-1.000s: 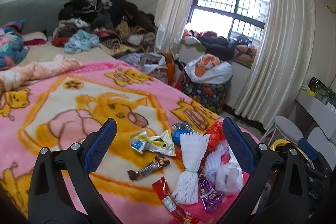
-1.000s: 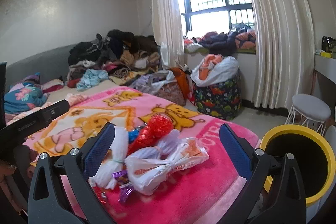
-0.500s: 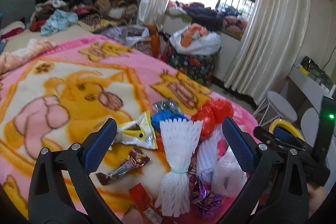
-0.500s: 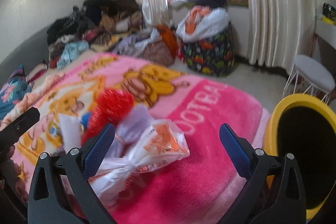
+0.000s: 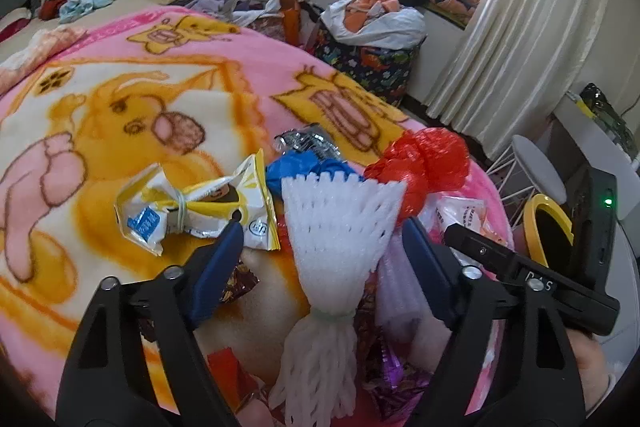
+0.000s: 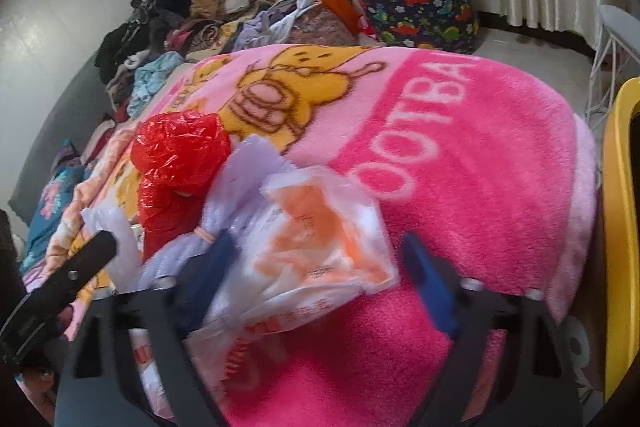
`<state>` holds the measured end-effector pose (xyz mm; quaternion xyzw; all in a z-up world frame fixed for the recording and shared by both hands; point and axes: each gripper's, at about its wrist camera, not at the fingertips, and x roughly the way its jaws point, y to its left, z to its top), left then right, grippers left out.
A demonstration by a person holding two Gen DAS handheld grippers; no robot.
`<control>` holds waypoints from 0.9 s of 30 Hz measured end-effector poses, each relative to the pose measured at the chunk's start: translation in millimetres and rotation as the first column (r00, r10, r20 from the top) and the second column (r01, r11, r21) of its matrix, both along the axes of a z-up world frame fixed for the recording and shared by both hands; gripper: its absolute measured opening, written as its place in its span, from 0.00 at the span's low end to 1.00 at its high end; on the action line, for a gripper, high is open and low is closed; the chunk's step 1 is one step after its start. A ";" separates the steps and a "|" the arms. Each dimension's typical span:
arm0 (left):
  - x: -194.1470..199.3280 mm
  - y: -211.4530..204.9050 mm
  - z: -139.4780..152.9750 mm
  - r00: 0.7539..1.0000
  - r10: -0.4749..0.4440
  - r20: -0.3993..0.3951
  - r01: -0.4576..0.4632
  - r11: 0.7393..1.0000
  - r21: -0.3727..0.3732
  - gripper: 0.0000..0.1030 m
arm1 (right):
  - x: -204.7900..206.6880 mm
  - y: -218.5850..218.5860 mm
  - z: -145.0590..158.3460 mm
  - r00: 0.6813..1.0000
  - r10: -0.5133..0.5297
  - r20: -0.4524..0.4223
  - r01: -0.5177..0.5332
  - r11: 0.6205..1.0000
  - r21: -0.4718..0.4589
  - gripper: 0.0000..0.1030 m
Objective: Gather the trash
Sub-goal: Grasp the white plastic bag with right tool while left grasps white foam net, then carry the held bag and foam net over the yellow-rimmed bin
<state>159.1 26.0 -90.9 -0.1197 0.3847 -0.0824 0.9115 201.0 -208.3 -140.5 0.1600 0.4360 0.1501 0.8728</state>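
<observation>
Trash lies in a heap on the pink cartoon blanket [image 5: 120,99]. My left gripper [image 5: 322,247] points down over a white foam net [image 5: 340,223]. Its jaws are closing with the net between the blue pads, which do not visibly press on it. My right gripper [image 6: 316,263] straddles a white and orange plastic bag [image 6: 320,235]. Its jaws are also closing and the pads stand at the bag's edges, with no clear squeeze. A red plastic bag [image 5: 424,163] [image 6: 176,155] lies just beyond both.
Around the net lie a yellow wrapper [image 5: 192,211], a blue wrapper [image 5: 304,167], a silver one [image 5: 308,141] and a purple one [image 5: 392,375]. A yellow bin [image 5: 548,227] [image 6: 620,227] stands off the bed's right edge, a white stool [image 5: 536,163] beyond it. Clothes pile at the back.
Both grippers have come down and tilted toward the trash heap. Their jaws have narrowed from wide open. The foam net now sits between the left pads and the bag between the right pads.
</observation>
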 end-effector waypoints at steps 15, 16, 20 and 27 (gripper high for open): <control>-16.1 0.1 48.9 0.994 0.021 0.109 -0.015 0.998 -0.059 0.16 | -25.8 -35.0 43.9 0.988 -0.041 0.149 0.025 0.994 0.105 0.47; -16.5 -1.8 55.4 0.992 0.017 0.122 -0.010 0.998 -0.062 0.16 | -28.7 -39.0 48.4 0.985 -0.049 0.163 0.033 0.994 0.101 0.47; -18.7 -16.1 76.7 0.985 -0.008 0.172 0.018 0.998 -0.056 0.16 | -36.8 -53.8 63.9 0.975 -0.075 0.207 0.061 0.995 0.072 0.47; -15.1 -55.0 93.0 0.977 -0.060 0.202 0.072 0.996 -0.054 0.16 | -51.4 -86.7 82.4 0.954 -0.147 0.260 0.140 0.989 0.043 0.46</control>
